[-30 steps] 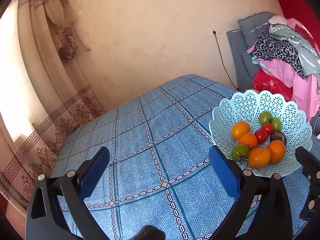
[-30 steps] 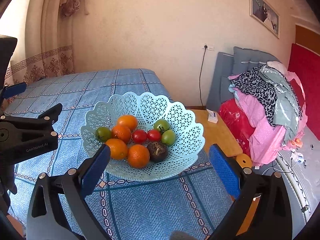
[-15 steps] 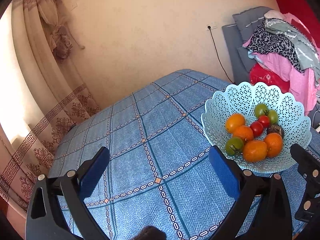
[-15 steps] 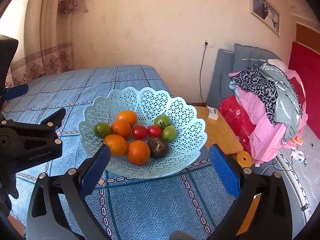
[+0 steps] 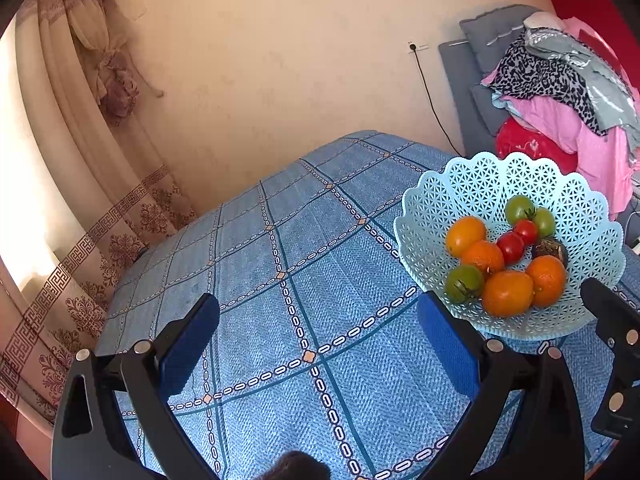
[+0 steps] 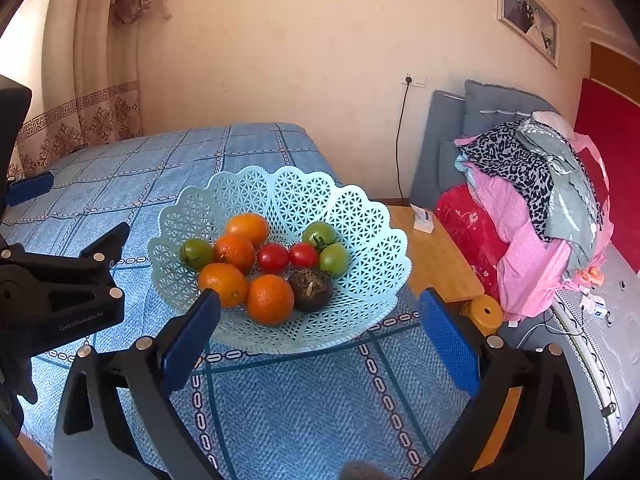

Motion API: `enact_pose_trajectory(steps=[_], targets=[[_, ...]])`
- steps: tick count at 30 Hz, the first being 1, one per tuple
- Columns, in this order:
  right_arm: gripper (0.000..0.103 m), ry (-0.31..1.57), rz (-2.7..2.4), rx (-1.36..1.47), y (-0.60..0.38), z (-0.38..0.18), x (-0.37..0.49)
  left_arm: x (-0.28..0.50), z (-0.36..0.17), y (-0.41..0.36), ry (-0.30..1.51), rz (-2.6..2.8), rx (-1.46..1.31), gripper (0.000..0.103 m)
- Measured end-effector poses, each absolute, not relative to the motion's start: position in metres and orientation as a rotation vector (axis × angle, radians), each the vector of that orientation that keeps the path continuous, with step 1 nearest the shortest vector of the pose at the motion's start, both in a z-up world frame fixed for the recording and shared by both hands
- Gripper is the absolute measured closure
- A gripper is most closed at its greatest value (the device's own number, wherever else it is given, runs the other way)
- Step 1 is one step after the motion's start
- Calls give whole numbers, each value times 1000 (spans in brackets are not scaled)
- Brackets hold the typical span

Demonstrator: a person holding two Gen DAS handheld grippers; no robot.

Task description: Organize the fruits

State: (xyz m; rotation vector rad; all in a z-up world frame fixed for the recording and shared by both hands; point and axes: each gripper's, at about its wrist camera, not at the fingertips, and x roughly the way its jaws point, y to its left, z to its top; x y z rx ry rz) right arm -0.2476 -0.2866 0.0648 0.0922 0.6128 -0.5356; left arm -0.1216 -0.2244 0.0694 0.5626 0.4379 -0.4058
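Observation:
A pale blue lattice basket (image 6: 362, 216) stands on the blue patterned tablecloth (image 6: 300, 396); it also shows in the left wrist view (image 5: 476, 184). In it lie several oranges (image 6: 270, 299), two red tomatoes (image 6: 273, 258), green tomatoes (image 6: 334, 259) and one dark brown fruit (image 6: 311, 290). My right gripper (image 6: 320, 344) is open and empty, just in front of the basket. My left gripper (image 5: 318, 344) is open and empty over bare cloth, left of the basket. The left gripper's body shows at the left of the right wrist view (image 6: 60, 296).
A wooden side table (image 6: 436, 260) with a small white box (image 6: 423, 218) stands right of the cloth. Beyond it is a grey headboard with a pile of clothes (image 6: 536, 200). Curtains (image 5: 80, 184) hang at the far left. A cable hangs from a wall socket (image 6: 408, 79).
Both grippers have moved a little closer to the basket, which sits larger and nearer in both views. Both jaws stay open and empty. The fruit has not moved.

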Motion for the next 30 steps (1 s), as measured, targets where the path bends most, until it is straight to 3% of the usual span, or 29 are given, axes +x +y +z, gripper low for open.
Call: enact_pose_trajectory(steps=[30], targets=[[3,631,-531,97,-287,59,-245,-121,62,-233,447,-408,586,5]])
